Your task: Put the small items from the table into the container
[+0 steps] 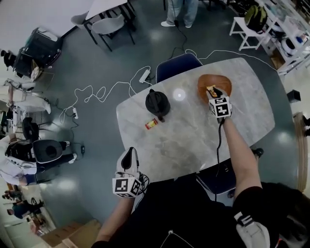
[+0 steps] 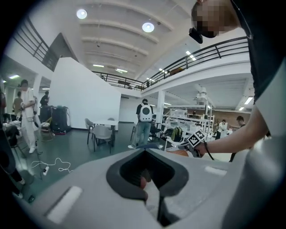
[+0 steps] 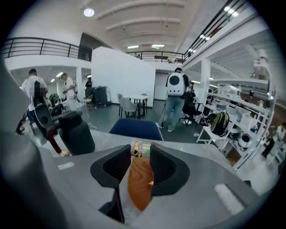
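A brown wooden bowl (image 1: pixel 221 81) stands on the marble table (image 1: pixel 193 131) at its far right. My right gripper (image 1: pixel 213 93) hovers over the bowl, shut on a small yellow-and-pink wrapped sweet (image 1: pixel 210 89). In the right gripper view the sweet (image 3: pixel 140 148) is pinched at the tips of that gripper (image 3: pixel 141 151), with the bowl (image 3: pixel 140 188) below. A small red-and-yellow packet (image 1: pixel 151 124) lies mid-table. My left gripper (image 1: pixel 130 155) hangs off the near table edge, slightly open and empty. The packet (image 2: pixel 143 180) shows through its narrow gap.
A black jug (image 1: pixel 157 103) stands on the table just behind the packet. A blue chair (image 1: pixel 178 65) is pushed in at the far side. A white cable and power strip (image 1: pixel 144 75) lie on the floor to the far left. A person (image 1: pixel 180 12) stands beyond.
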### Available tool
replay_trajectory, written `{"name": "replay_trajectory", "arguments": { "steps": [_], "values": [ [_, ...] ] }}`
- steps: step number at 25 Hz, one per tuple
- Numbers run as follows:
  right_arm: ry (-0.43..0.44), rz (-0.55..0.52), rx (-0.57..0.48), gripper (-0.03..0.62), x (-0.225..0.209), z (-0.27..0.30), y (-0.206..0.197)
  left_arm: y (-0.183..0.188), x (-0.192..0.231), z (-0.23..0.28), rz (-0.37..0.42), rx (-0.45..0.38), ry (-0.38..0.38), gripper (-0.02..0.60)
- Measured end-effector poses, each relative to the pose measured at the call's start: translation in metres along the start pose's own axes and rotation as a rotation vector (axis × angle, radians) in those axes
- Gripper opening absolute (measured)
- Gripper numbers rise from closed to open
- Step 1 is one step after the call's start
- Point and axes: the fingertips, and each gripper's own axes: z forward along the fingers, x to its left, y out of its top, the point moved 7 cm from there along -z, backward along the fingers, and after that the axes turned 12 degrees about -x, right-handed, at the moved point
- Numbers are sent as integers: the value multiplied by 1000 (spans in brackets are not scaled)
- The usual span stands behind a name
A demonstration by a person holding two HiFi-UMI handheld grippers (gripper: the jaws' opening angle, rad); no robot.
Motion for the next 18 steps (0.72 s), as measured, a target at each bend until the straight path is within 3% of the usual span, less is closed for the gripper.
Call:
{"name": "replay_trajectory", "arguments": {
  "steps": [4, 7, 10, 13, 18],
  "values": [
    [12, -107, 271, 160, -20, 60, -40, 1, 11, -6, 4, 39, 74, 3],
    [36, -186, 363, 160, -21, 94, -63, -1, 22, -16, 9, 54, 131, 3],
    [-16, -240, 479, 161, -31, 103, -79, -1, 30, -20, 20, 62, 165, 3],
    [-51, -221, 527, 166, -29, 112, -87, 2, 44, -24, 26, 67, 176, 3],
    [-66, -138, 484, 228, -25, 114, -82, 3, 44, -22, 32, 72, 149, 3]
  ]
}}
